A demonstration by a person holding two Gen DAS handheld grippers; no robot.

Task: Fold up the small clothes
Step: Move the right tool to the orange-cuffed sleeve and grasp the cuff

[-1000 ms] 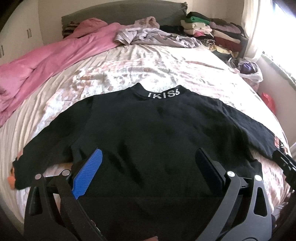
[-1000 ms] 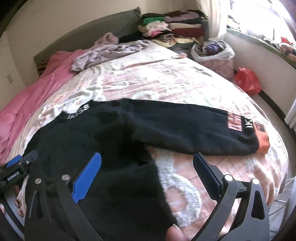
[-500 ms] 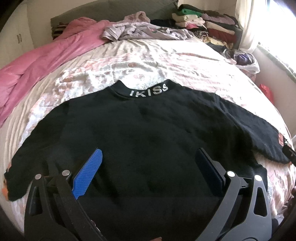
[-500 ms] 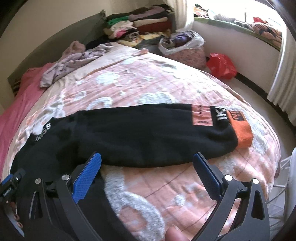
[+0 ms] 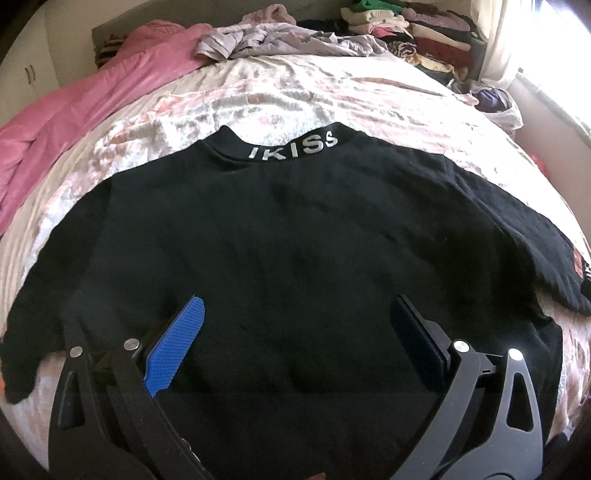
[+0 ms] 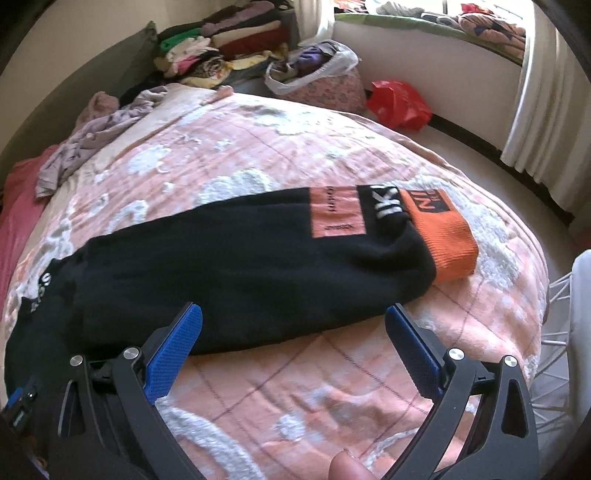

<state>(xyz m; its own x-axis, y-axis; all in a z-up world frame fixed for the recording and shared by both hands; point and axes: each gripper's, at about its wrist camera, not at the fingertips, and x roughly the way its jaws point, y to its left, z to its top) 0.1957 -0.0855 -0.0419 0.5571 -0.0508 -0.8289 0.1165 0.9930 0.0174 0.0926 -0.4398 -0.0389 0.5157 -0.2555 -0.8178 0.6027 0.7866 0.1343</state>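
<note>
left wrist view: a black sweater (image 5: 295, 236) is seen spread flat on the bed (image 5: 280, 92), collar away from the camera, hem nearest it. the collar (image 5: 291, 147) carries pale lettering and points toward the headboard end. both sleeves are laid out sideways, so the long axis of the garment runs left to right across the bed. the left gripper (image 5: 295, 325) is held over the lower body of the sweater with its jaws wide apart and nothing between them; contact with the cloth cannot be told. a pink blanket (image 5: 85, 99) is seen along the left edge of the bed, a crumpled lilac garment (image 5: 280, 38) at the far end, and stacked clothes (image 5: 417, 33) beyond it.

right wrist view: the right sleeve (image 6: 236, 266) is stretched toward the right edge of the bed, ending in an orange cuff (image 6: 443, 236) with an orange patch (image 6: 336, 214) beside it. the right gripper (image 6: 293, 332) is held near the lower edge of the sleeve, jaws wide apart and holding nothing. a fingertip (image 6: 347, 467) is visible at the bottom edge. a red bag (image 6: 399, 101) and a white bag (image 6: 317, 66) are seen on the floor past the bed.
</note>
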